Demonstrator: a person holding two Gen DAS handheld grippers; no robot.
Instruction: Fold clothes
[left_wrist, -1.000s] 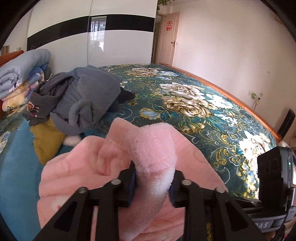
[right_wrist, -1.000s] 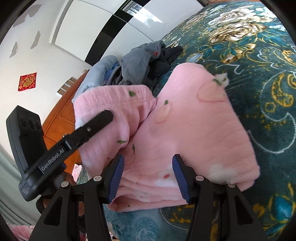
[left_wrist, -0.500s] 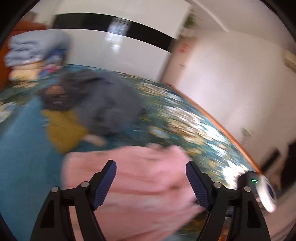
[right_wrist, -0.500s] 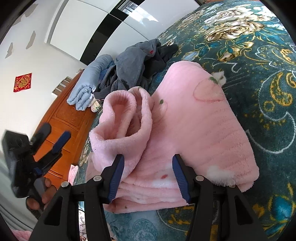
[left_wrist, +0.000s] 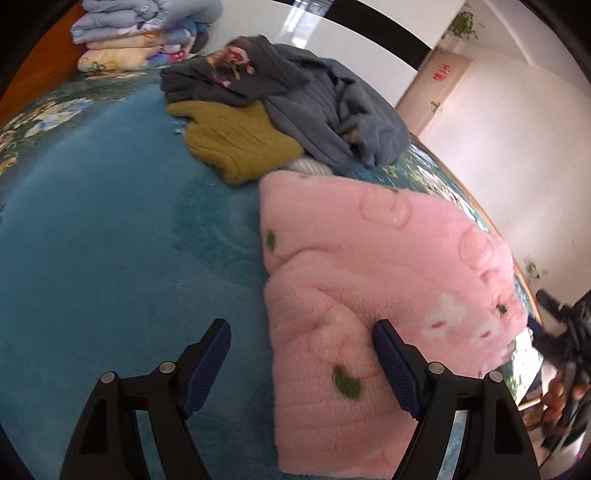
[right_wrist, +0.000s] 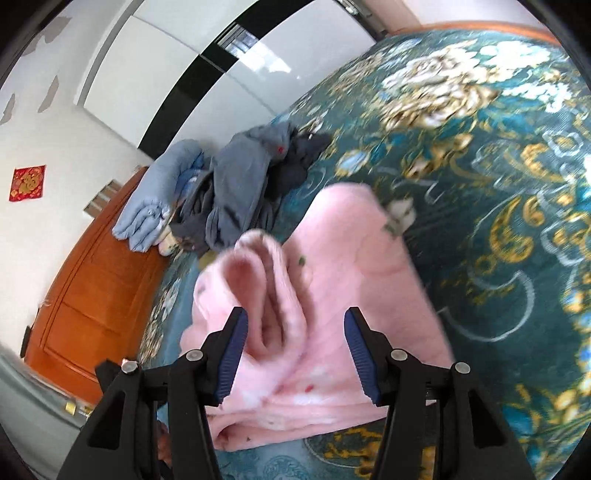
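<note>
My left gripper (left_wrist: 301, 363) has just been opening and now stands released over the folded pink garment (left_wrist: 373, 295) at lower right of the frame on the bedspread (left_wrist: 110, 240), while my right gripper (right_wrist: 295, 360) hangs unclenched above it.

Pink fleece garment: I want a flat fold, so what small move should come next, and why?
Probably bring the open left gripper down onto the raised loop of the pink fleece garment and press it flat. In the right wrist view that loop stands up from the folded layers, and the right gripper only hovers over them, jaws apart, gripping nothing.
</note>
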